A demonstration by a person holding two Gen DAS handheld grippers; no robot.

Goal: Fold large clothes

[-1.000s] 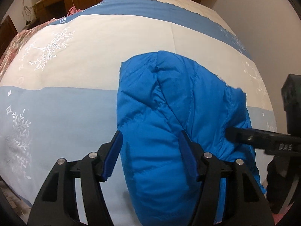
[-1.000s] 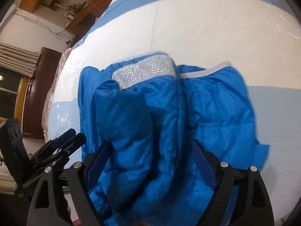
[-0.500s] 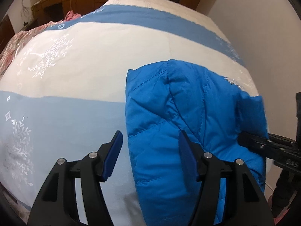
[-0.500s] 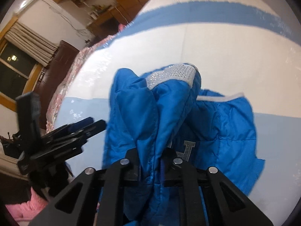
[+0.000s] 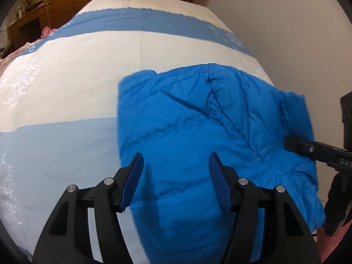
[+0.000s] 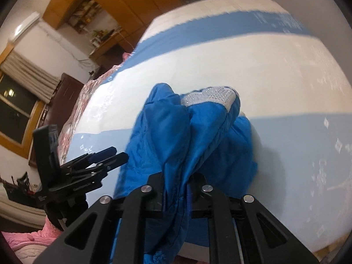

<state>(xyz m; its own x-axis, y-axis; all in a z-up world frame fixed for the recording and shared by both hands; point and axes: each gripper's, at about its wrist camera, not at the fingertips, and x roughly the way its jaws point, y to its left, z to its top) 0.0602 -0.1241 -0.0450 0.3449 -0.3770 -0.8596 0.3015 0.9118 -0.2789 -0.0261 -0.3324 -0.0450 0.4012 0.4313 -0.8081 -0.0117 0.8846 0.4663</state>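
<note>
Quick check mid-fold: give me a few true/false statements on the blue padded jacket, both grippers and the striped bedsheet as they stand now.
1. The right gripper is shut on a bunched fold of the blue padded jacket. True.
2. The left gripper grips the jacket too. False: its jaws stand apart with nothing pinched; the jacket lies beyond them.
3. The jacket lies on a blue-and-white striped bedsheet. True.
4. The jacket's silver studded band is clamped between the right jaws. False: it sits at the far end of the fold, away from them.
</note>
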